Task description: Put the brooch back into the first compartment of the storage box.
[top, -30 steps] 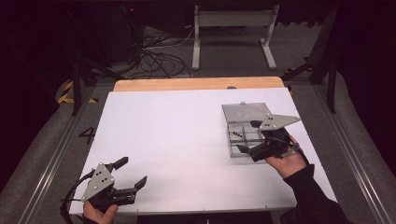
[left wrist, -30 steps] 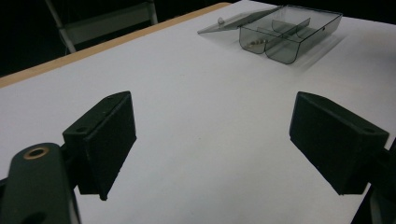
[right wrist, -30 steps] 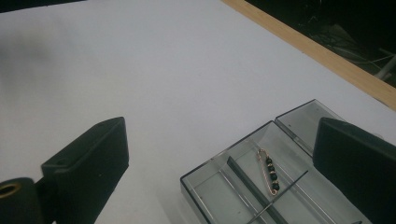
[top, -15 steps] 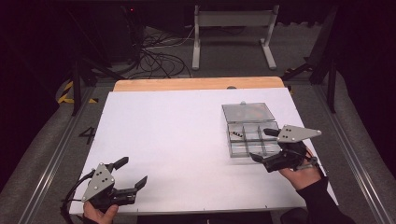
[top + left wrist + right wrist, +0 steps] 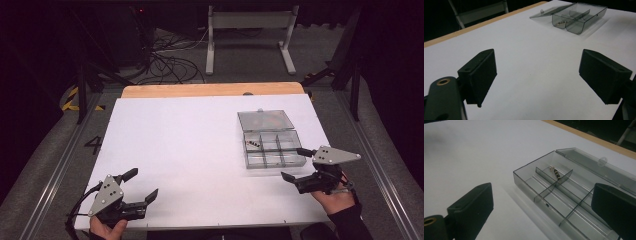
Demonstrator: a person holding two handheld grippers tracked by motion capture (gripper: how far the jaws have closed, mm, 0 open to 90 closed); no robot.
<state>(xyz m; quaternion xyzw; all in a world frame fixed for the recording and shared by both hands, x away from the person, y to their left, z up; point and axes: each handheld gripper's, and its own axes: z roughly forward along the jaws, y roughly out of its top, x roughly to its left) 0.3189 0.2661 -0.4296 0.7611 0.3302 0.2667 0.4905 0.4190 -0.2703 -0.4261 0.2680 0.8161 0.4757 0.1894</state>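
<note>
My right gripper point(image 5: 299, 176), jaws wide and empty, sits just short of the clear smoke-grey plastic compartment box point(image 5: 272, 149), lid open; my left gripper point(image 5: 141, 197), equally spread, lies well apart.

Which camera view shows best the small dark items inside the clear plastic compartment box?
The right gripper view: the small dark items lie close up in one far compartment of the clear plastic compartment box. The high view shows them as tiny dark specks; the left gripper view shows the box far off.
</note>
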